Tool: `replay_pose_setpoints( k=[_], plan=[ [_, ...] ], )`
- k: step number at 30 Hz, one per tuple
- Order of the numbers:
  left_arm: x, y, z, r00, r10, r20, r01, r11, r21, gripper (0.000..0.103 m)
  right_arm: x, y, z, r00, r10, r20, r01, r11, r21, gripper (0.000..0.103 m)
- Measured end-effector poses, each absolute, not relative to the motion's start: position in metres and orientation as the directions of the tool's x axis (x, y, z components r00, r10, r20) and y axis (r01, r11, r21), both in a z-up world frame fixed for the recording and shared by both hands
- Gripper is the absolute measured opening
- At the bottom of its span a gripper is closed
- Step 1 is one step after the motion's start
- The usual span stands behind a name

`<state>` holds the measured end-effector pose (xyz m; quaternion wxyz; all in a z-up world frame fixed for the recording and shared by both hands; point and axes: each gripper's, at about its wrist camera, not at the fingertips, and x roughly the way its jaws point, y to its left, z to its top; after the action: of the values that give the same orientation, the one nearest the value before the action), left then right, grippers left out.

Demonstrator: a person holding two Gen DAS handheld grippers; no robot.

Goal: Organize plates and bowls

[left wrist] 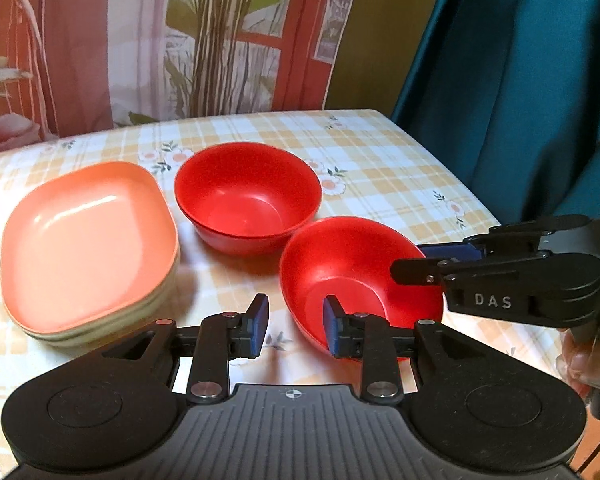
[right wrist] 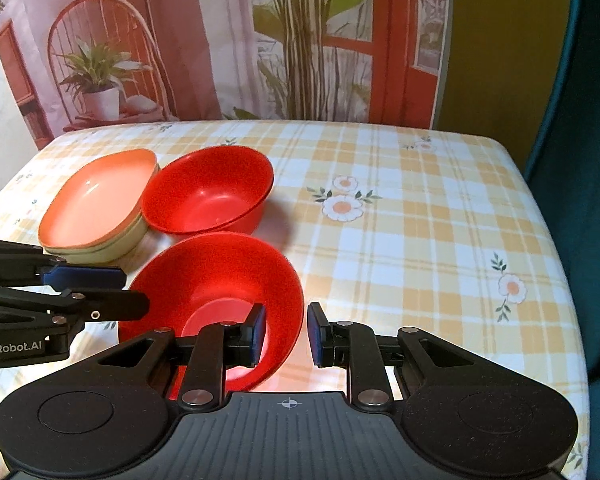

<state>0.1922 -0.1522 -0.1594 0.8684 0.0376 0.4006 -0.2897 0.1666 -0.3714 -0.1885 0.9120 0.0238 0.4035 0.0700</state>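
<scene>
A stack of plates [left wrist: 88, 240] sits at the left of the left wrist view: the top one is salmon-orange, rounded-square and shallow, with pale yellow-green rims showing beneath it. In the right wrist view the stack [right wrist: 100, 208] lies at mid left. Just to its right, near the frame's centre, stands a glossy red far bowl [left wrist: 248, 196], upright on the tablecloth [left wrist: 380, 168], a yellow-and-white check with daisies. In the right wrist view this bowl [right wrist: 208, 196] overlaps the stack's edge; whether they touch I cannot tell.

A second red near bowl [left wrist: 356, 276], the same colour and shape, is lower right of centre and tilted, its opening turned toward the camera. In the right wrist view it [right wrist: 216, 296] sits low and centre-left.

The left gripper [left wrist: 296, 322] has its blue-padded fingers apart, holding nothing; its right finger overlaps the near bowl's lower edge in the picture. The right gripper [right wrist: 286, 334] straddles the near bowl's rim, left finger inside, right finger outside, with a visible gap, so it is not clamped. From the left wrist view it [left wrist: 424, 260] reaches in from the right edge over that rim.
</scene>
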Motion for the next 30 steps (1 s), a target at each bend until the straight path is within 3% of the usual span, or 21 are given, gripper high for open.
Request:
replay_pose_setpoints(
  k=[30],
  plan=[
    [0.182, -0.154, -0.161, 0.494, -0.512, -0.703, 0.553, 0.809, -0.2, 0.03, 0.161, -0.365, -0.186, 0.661, 0.162, -0.732, -0.12, 0.987, 0.11, 0.021]
  ],
)
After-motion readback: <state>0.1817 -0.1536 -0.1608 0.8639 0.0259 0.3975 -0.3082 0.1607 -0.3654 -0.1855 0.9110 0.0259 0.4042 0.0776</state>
